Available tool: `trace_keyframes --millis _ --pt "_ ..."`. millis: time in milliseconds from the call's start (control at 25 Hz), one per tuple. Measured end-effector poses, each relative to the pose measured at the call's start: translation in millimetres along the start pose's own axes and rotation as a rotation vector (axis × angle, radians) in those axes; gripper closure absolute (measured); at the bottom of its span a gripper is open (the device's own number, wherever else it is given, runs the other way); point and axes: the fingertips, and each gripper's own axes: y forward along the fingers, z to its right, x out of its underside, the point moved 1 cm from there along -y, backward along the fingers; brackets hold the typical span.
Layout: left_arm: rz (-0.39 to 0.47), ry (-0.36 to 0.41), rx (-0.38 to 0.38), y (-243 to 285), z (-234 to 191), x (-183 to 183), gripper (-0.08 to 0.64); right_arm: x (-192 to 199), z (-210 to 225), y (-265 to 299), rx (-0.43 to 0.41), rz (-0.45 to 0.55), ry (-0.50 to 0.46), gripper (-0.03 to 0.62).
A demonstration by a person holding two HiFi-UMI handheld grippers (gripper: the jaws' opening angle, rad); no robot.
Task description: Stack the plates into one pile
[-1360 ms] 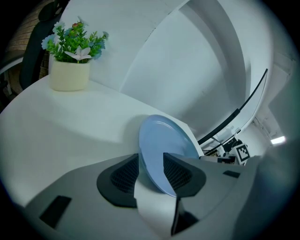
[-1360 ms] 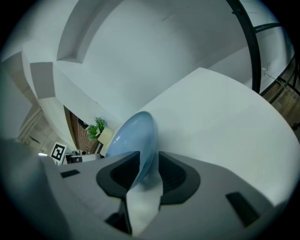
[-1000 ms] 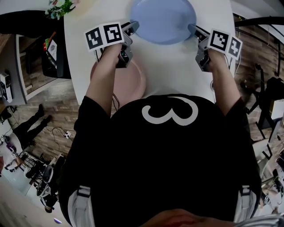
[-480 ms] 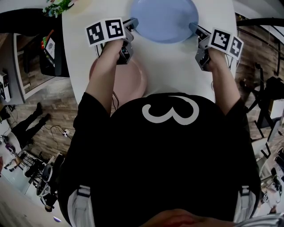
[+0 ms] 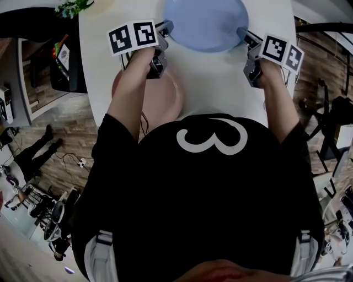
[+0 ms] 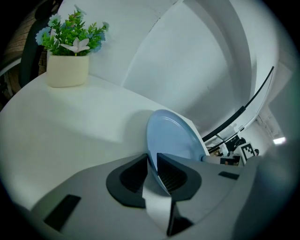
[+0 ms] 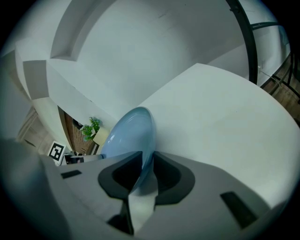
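Observation:
A light blue plate (image 5: 204,25) is at the far side of the white table (image 5: 220,77), with a gripper on each side of it. My left gripper (image 5: 165,28) is shut on its left rim; in the left gripper view the rim (image 6: 171,138) runs down between the dark pads of that gripper (image 6: 152,166). My right gripper (image 5: 242,36) has the right rim between its jaws, which are closing, and the pads touch the plate (image 7: 129,131) in the right gripper view (image 7: 147,164). A pink plate (image 5: 165,99) lies flat near the table's front edge, partly under my left forearm.
A cream pot of green and blue flowers (image 6: 68,70) stands at the table's far left corner (image 5: 71,6). A white wall rises behind the table. Dark furniture and wooden floor lie to the left and right of the table.
Both grippers and the blue plate have shifted slightly toward the far side of the table. The pink plate has not moved.

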Motion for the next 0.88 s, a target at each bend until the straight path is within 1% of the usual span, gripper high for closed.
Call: trace_keyframes --millis 160,360,880 --pt "0.014 0.001 0.007 -11 5 -4 0.486 -3 -8 -4 -0.016 0.011 0.004 0.505" --pt "0.046 0.011 0.004 -30 11 -5 0.486 -4 -21 -14 -0.034 0.024 -0.014 0.506" --pt "0.126 -0.002 -0.018 -91 12 13 0.486 12 -67 -33 -0.095 0.019 -0.089 0.506"
